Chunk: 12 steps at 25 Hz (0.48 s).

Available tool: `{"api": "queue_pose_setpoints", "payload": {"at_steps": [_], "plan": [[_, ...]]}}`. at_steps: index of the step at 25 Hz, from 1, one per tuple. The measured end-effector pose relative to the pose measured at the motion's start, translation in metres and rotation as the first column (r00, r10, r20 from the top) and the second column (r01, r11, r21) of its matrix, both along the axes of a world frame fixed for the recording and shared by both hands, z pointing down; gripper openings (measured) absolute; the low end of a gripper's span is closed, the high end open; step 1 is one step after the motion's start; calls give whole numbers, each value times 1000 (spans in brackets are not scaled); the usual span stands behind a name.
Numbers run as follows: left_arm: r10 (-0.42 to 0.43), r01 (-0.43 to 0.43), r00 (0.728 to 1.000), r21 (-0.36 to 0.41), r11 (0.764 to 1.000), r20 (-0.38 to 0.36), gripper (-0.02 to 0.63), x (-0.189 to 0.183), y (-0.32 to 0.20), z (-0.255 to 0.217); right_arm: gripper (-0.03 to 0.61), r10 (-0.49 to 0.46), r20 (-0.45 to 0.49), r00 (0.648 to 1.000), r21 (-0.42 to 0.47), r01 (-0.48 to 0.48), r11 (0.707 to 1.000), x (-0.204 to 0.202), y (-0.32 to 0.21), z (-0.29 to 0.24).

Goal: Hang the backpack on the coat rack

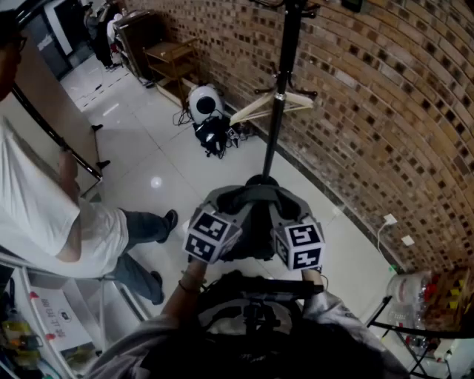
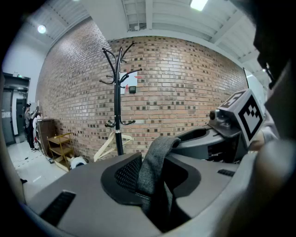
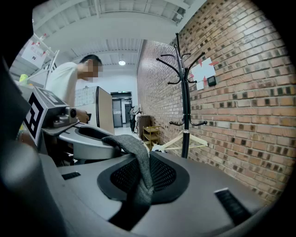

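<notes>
Backpack [image 1: 250,235] hangs by its grey strap [image 2: 155,162] between the left gripper [image 1: 226,203] and the right gripper [image 1: 285,207], each clamped tight on the strap, near the coat rack [image 1: 279,111] by a brick wall [image 1: 385,111].

Indoor light is falling even and fairly bright. Ceiling lamps [image 2: 199,3] are blowing out white in both gripper views, and one is glaring off the glossy floor [image 1: 155,181]. Fisheye is bending the brick wall [image 1: 385,111]. Black vignette is ringing both gripper views. Near foreground is softening, while the coat rack [image 2: 116,88] is showing sharp.
</notes>
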<state>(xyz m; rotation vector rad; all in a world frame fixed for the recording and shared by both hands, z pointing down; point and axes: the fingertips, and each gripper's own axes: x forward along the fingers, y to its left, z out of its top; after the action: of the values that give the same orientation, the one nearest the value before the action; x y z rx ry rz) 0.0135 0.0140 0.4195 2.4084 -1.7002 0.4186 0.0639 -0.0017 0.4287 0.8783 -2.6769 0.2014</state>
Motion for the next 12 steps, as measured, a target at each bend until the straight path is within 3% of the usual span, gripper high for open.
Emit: {"api": "queue_pose_setpoints", "payload": {"at_steps": [12], "plan": [[-44,45,999,-11,999,14,126,-3,-35,2,71,-40,36,999,17,39,999,-8,-40,-5]]}}
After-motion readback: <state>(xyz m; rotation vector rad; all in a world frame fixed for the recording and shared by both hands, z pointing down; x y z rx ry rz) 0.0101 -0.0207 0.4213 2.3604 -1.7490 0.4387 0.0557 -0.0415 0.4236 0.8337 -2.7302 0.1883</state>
